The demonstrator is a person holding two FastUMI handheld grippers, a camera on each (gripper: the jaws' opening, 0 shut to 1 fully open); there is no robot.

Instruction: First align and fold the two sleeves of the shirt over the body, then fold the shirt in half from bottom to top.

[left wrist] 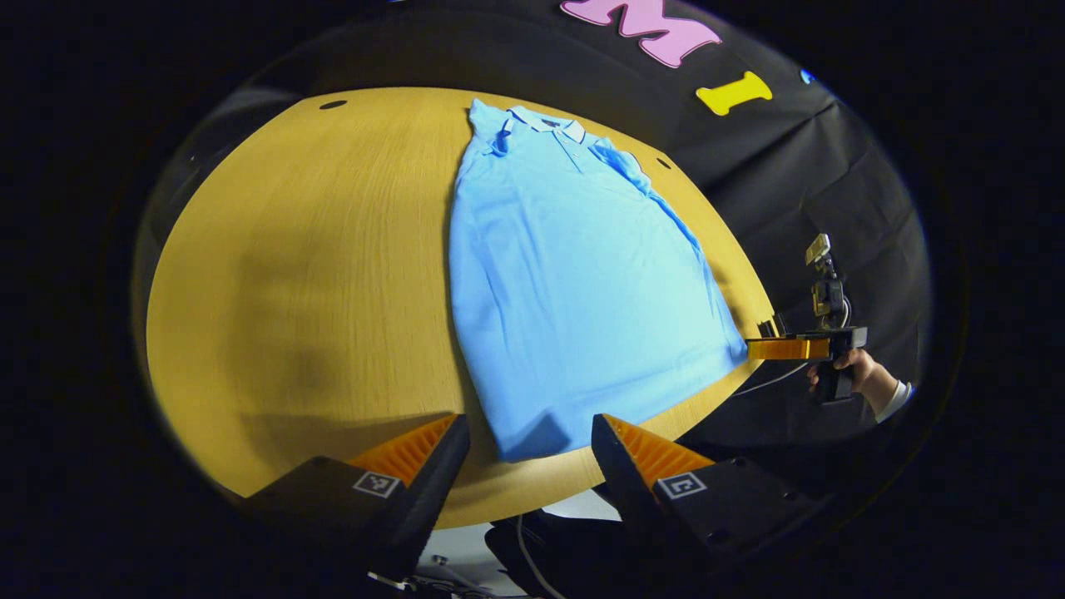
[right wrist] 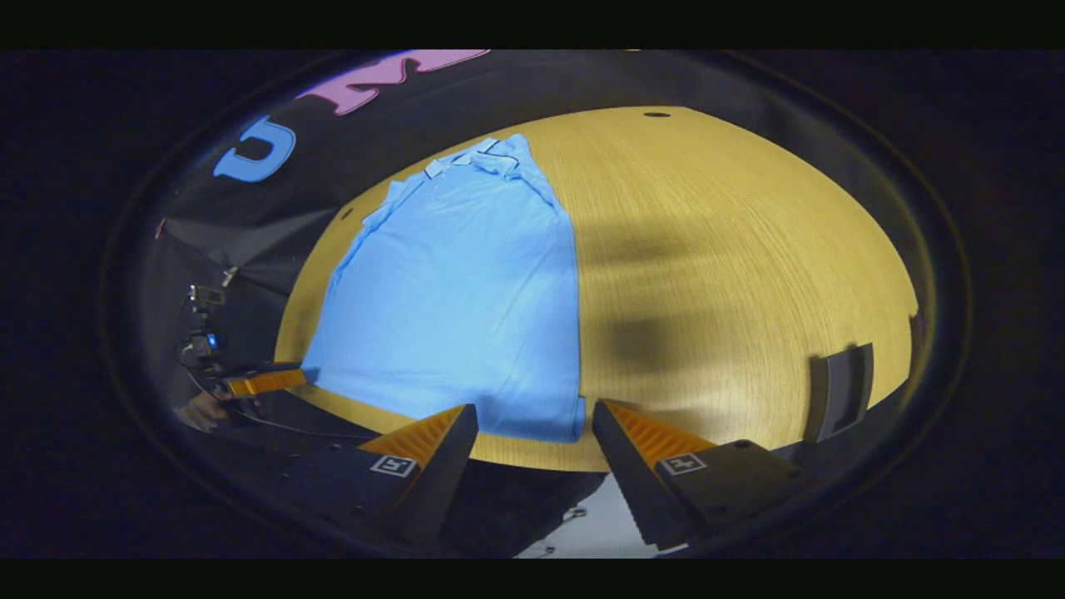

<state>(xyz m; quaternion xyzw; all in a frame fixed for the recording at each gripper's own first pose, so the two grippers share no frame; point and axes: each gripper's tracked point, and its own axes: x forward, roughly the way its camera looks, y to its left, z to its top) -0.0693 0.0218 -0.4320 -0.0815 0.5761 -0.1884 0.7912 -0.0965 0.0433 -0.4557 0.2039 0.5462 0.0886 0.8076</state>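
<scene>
One light-blue polo shirt (left wrist: 574, 291) lies flat on the round wooden table (left wrist: 316, 274), both sleeves apparently already folded over the body, so that the outline is a long rectangle. Its long axis runs from the collar (left wrist: 545, 123) at 12 o'clock to the hem (left wrist: 582, 424) at 6 o'clock in the left gripper view; the right gripper view shows the same orientation, collar (right wrist: 470, 158) far, hem (right wrist: 466, 412) near. The hem lies along the near table edge, directly ahead of both grippers.

The left gripper (left wrist: 528, 453) hovers at 6 o'clock of the shirt, its fingers wide apart and framing one hem corner (left wrist: 520, 445) without touching it. The right gripper (right wrist: 532, 441) sits likewise at the opposite hem corner (right wrist: 574, 428), fingers wide apart and holding nothing. Seen from the left gripper view, the right gripper (left wrist: 770, 348), carried by a hand (left wrist: 861, 374), is level with the hem at 3 o'clock, just beside the cloth.

Judged from this layout, the bottom-to-top fold remains, and each gripper is nearest its own hem corner. A dark block (right wrist: 840, 391) stands at the table rim, well apart from the shirt.
</scene>
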